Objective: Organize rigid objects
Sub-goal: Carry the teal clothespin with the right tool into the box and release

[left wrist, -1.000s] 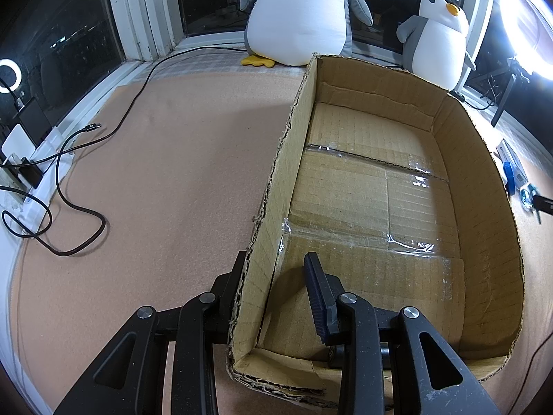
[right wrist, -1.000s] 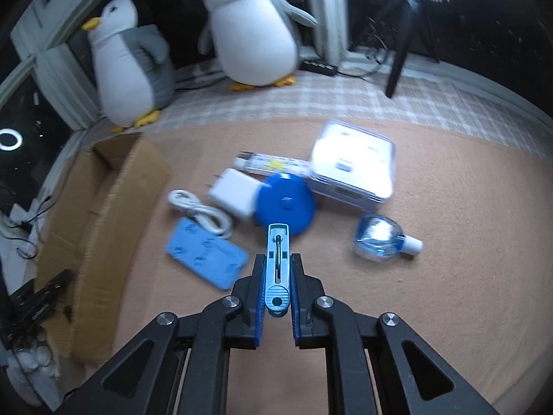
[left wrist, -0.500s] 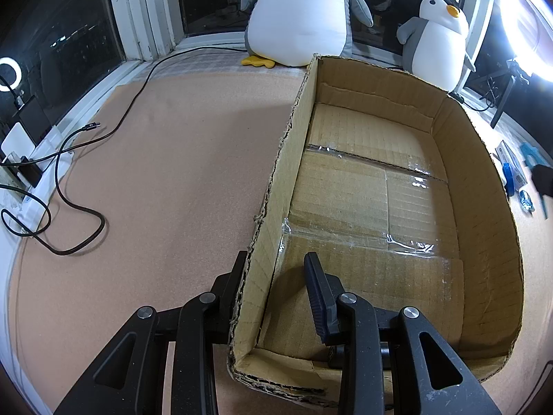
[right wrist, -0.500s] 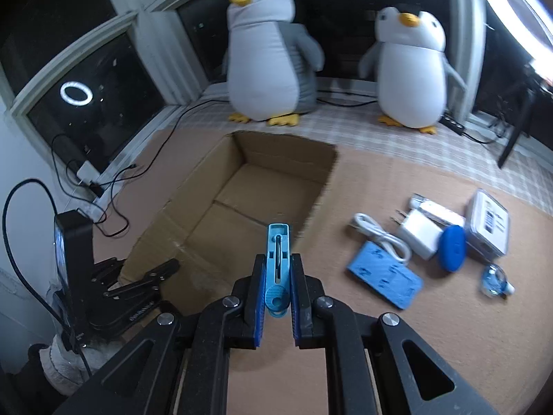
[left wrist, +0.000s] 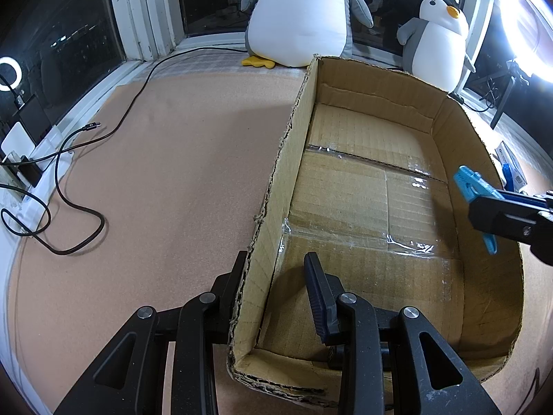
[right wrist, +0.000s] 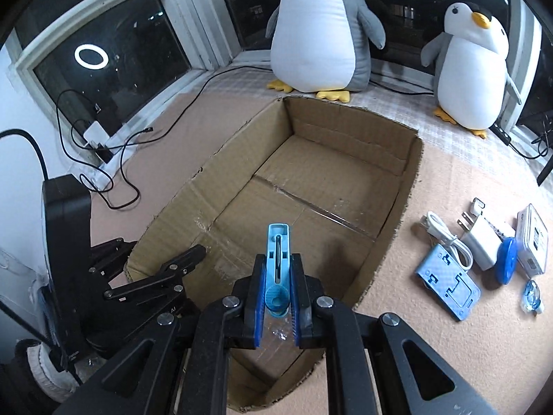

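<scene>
A shallow open cardboard box lies on the tan mat with nothing inside it. My left gripper is open and straddles the box's left wall near the front corner, one finger outside and one inside. My right gripper is shut on a light blue clip that points forward, hovering over the near end of the box. In the left wrist view the blue clip and the right gripper come in over the box's right wall. From the right wrist view the left gripper shows at the box's left wall.
Right of the box lie a blue flat plate, a white cable, a white charger, a blue disc, a white case and a small clear bottle. Two plush penguins stand behind. Black cables trail at the left.
My right gripper has swung left with the blue clip, from above the loose items to over the box, and now shows in the left wrist view. The left gripper has not moved.
</scene>
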Demonstrator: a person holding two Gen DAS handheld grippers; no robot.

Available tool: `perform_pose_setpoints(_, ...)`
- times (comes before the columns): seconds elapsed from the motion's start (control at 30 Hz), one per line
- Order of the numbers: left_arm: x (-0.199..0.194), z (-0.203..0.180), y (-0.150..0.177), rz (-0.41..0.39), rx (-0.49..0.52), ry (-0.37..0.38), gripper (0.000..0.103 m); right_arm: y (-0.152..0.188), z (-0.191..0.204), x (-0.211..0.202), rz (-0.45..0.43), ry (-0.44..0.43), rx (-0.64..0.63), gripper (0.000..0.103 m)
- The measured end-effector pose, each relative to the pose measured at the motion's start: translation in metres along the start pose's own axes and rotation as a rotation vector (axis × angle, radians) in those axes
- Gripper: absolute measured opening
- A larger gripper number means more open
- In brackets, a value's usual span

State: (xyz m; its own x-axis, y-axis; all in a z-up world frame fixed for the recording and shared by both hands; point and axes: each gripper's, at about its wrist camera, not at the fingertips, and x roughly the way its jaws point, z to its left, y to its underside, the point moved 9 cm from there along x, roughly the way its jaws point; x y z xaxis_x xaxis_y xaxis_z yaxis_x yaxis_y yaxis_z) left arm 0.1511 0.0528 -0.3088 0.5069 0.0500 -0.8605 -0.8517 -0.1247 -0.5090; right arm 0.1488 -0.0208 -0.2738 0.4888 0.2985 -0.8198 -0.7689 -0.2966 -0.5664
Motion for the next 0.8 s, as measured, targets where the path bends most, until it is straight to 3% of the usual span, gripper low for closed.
perform_pose_setpoints(0.17,0.000,0.000,0.000,0.000,0.000,0.001,0.034,0.001,0.002,0.003,-0.001,0.016,-0.021,0.013)
perform_pose_setpoints(0.33,0.000,0.000,0.000,0.000,-0.001,0.001,0.034,0.000,0.004,0.002,-0.013,0.019,-0.029,0.037)
perform_pose_setpoints(0.8,0.000,0.000,-0.001,0.001,0.002,-0.001,0.034,0.003,-0.015,-0.024,-0.064,0.005,0.041,0.039)
